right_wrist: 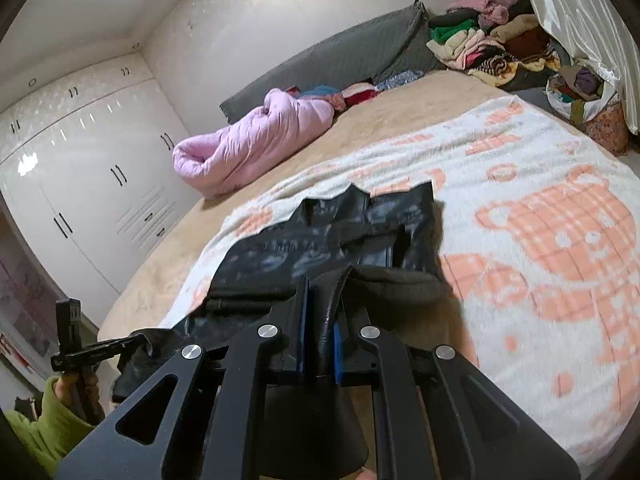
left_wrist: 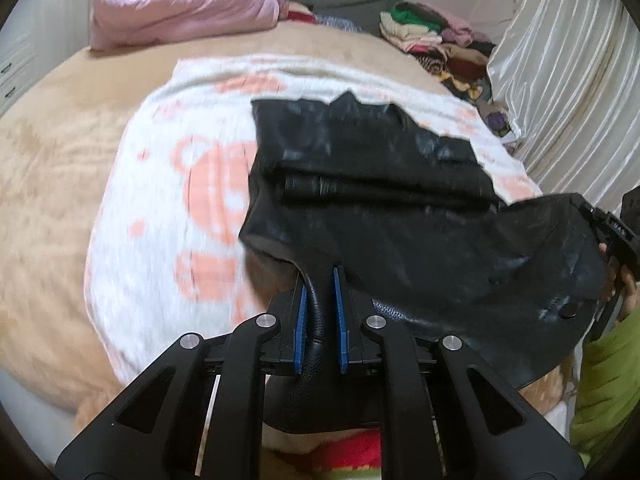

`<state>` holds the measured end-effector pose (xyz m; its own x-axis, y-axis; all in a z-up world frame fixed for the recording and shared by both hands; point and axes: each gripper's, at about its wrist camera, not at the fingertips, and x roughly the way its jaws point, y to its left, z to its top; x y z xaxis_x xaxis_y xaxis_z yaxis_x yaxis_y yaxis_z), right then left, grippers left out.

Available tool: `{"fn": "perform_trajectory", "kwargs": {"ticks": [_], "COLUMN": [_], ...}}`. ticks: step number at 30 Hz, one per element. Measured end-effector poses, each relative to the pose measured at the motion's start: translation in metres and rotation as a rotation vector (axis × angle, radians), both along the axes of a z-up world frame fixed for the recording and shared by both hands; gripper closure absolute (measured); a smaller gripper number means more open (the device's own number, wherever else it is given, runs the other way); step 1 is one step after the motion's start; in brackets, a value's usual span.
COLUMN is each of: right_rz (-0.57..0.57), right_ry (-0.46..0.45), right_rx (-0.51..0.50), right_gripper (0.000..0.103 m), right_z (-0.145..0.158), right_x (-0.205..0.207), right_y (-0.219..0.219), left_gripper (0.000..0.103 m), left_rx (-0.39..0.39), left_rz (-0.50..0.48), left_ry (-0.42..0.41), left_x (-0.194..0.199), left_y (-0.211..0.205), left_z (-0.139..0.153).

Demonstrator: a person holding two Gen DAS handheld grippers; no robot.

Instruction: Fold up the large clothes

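Note:
A black leather jacket (left_wrist: 380,168) lies partly folded on a white blanket with orange bears (left_wrist: 160,200), its near hem raised off the bed. My left gripper (left_wrist: 320,280) is shut on a fold of that hem, the leather pinched between the blue pads. In the right wrist view my right gripper (right_wrist: 322,300) is shut on another part of the jacket (right_wrist: 320,236), and the leather bunches between its fingers. The left gripper (right_wrist: 140,344) shows at that view's lower left, clamped on the hem. The right gripper (left_wrist: 596,216) sits at the left wrist view's right edge.
The blanket (right_wrist: 520,200) covers a tan bed (left_wrist: 60,140). A rolled pink quilt (left_wrist: 180,4) and a grey cushion (right_wrist: 340,52) lie at the head. A pile of clothes (left_wrist: 432,40) sits by the curtain (left_wrist: 560,80). White wardrobes (right_wrist: 80,160) stand beyond. A green sleeve (left_wrist: 600,380) shows.

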<state>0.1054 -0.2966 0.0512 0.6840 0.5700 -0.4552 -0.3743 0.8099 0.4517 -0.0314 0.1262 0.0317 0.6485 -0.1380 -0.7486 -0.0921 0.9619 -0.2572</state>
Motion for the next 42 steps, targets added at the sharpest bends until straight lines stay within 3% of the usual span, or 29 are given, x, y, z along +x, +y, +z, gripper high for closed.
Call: {"fn": "perform_trajectory", "kwargs": {"ticks": [7, 18, 34, 42], "right_rz": [-0.028, -0.121, -0.193, -0.219], "right_ry": [-0.001, 0.071, 0.25, 0.295], "right_rx": [0.028, 0.05, -0.045, -0.064], "right_gripper": [0.094, 0.094, 0.093, 0.086], "right_z": [0.008, 0.006, -0.052, -0.073], "right_x": [0.037, 0.106, 0.205, 0.221], "right_y": [0.003, 0.01, 0.032, 0.034], "left_gripper": [0.098, 0.097, 0.097, 0.094], "left_rx": [0.005, -0.015, -0.048, -0.091], "left_rz": [0.02, 0.046, 0.088, 0.116], "left_ry": [-0.032, -0.046, 0.057, 0.077], "left_x": [0.036, 0.112, 0.211, 0.225], "left_y": [-0.002, 0.014, 0.041, 0.054], "left_z": [0.014, 0.029, -0.012, -0.033]}}
